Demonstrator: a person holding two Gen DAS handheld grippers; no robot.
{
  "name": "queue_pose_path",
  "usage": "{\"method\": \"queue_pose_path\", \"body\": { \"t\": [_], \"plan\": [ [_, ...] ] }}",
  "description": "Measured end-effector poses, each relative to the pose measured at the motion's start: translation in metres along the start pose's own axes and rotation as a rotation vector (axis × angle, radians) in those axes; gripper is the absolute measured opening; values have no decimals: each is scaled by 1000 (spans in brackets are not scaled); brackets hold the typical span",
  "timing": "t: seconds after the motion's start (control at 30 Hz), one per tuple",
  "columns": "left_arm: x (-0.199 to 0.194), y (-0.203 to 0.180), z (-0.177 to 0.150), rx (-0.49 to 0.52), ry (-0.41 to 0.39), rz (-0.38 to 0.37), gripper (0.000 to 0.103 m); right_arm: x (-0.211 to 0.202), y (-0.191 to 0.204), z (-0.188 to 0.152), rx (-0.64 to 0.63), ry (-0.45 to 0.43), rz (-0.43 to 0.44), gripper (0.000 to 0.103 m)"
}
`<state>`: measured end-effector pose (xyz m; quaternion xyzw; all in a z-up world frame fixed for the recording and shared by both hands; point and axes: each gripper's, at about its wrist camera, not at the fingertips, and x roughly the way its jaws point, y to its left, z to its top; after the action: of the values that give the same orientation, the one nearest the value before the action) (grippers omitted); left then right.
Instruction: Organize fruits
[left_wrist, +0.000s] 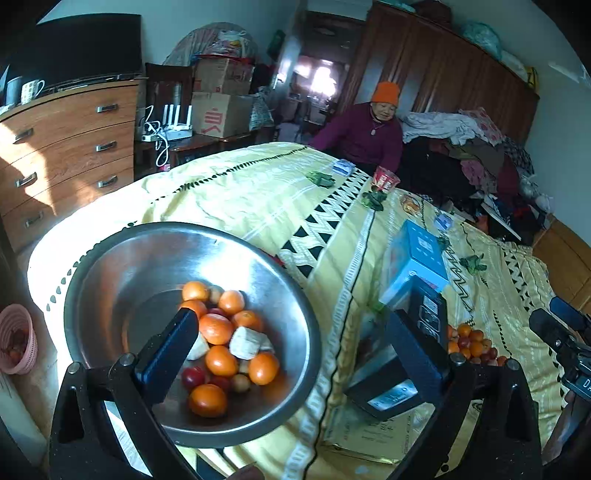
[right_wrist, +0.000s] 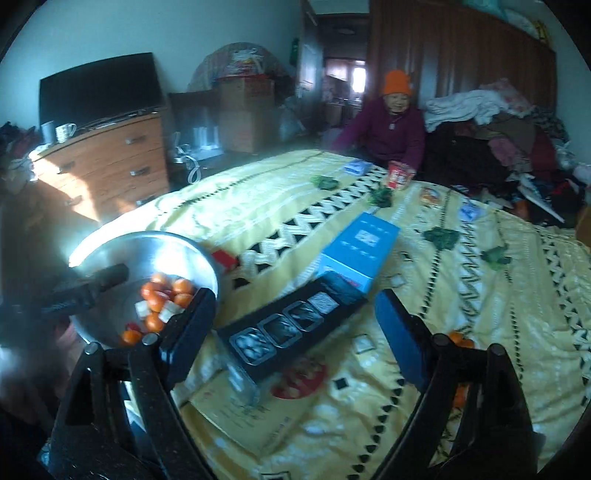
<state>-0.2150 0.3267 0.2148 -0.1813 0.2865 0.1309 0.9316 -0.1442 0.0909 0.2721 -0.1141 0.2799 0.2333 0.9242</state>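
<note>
Both claws spread wide, nothing between the jaws. Left claw (left_wrist: 291, 332) above the steel bowl (left_wrist: 110, 266); right claw (right_wrist: 295, 325) over the bed (right_wrist: 258, 199), pointing at the black boxed set (right_wrist: 288, 328) and the blue box (right_wrist: 364, 243).

Fruit location: most in the bowl, mandarins (left_wrist: 218, 326) with small red fruits (left_wrist: 192, 376) and pale cut chunks (left_wrist: 245, 343). Second loose pile of mandarins and red fruits (left_wrist: 472, 347) on the bedspread, to the right beyond the black boxed set, well apart from the bowl.

Risks, judged:
- Bowl sits near the bed corner on soft bedding; a push on the rim likely tips it or slides it off toward the floor.
- Round fruit on a quilt slope; a nudge while closing on one may roll the neighbours off the edge.
- Red fruits small and likely soft; hard squeeze could burst them.
- Boxes between pile and bowl; low carry may clip them.
- Right-wrist view blurred, aim uncertain.
</note>
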Motion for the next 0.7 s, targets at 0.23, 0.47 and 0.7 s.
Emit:
{"method": "queue_pose_path", "body": {
  "t": [0.23,0.47,0.7],
  "plan": [
    [-4,-74,-8,121,-1,-69,103,-13,-51,-26,60,43,-137,88],
    [-11,-130,-12,209,-10,-123,103,-27,-90,-43,112,45,-175,89],
    [-7,-172,-22,269,15,-158,103,-30,-121,-55,155,45,-176,89]
  ]
}}
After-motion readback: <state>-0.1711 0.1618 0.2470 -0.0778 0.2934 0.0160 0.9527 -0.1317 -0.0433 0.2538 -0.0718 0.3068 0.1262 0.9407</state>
